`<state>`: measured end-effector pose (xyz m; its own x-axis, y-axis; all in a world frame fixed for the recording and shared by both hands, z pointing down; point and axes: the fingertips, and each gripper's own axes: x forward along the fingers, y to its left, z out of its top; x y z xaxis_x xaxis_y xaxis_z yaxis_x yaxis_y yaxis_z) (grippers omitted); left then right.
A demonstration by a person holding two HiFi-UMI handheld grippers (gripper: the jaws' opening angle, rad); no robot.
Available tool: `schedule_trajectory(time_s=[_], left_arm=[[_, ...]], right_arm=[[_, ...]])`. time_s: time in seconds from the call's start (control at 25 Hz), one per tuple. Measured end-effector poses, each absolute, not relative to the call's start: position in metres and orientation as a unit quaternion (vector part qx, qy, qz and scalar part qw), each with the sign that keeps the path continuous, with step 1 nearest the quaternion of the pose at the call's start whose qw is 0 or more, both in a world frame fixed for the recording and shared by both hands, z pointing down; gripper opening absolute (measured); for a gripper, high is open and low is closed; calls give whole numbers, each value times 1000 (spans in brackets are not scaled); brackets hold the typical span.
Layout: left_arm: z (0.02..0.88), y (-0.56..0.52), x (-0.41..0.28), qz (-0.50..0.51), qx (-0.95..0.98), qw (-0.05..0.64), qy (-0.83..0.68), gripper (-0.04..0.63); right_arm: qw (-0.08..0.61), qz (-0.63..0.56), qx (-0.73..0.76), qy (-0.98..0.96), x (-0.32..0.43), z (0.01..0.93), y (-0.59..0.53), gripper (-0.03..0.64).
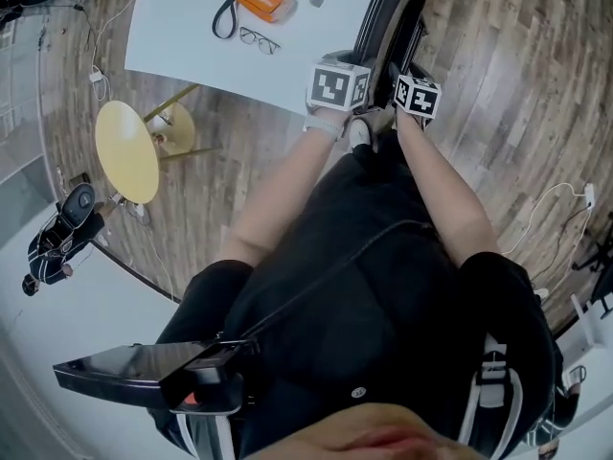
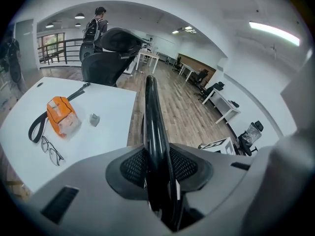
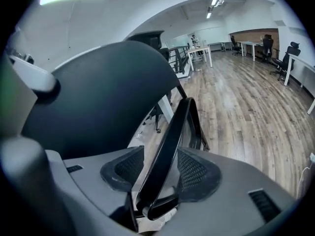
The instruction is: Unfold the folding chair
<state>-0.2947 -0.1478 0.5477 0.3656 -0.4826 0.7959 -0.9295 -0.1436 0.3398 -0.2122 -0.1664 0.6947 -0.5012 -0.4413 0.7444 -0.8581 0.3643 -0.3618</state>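
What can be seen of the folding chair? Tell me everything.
The folding chair is black, with glossy tubular frame bars and a dark curved shell, seemingly plastic. It stands folded on the wood floor beside the white table. The left tool clamps one frame tube. Another bar lies between the parted pads of the right tool.

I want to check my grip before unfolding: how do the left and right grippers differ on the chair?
The left gripper is shut tight on a tube of the chair; the right gripper has its jaws apart, with gaps beside the bar between them. The left gripper's tube runs straight ahead; the right gripper's bar slants across. Both are at the chair's black frame, side by side.
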Motion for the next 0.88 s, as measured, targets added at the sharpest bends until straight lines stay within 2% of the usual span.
schedule_trajectory(time_s=[0.36,0.48,0.72,0.8,0.88], left_arm=[[547,-144,-267,257,716,415,-500,112],[542,-144,-255,250,723,408,-498,112],[541,-144,-248,238,730,408,-494,109],[541,-144,-249,237,731,405,-496,109],[541,-145,-252,235,732,402,-497,109]], right_arm=[[315,394,450,-737,-213,736,-157,252],[317,432,451,-714,-215,760,-145,279],[319,454,459,-694,-212,777,-141,274],[314,450,459,-699,-214,776,-143,216],[308,450,456,-703,-216,774,-144,204]])
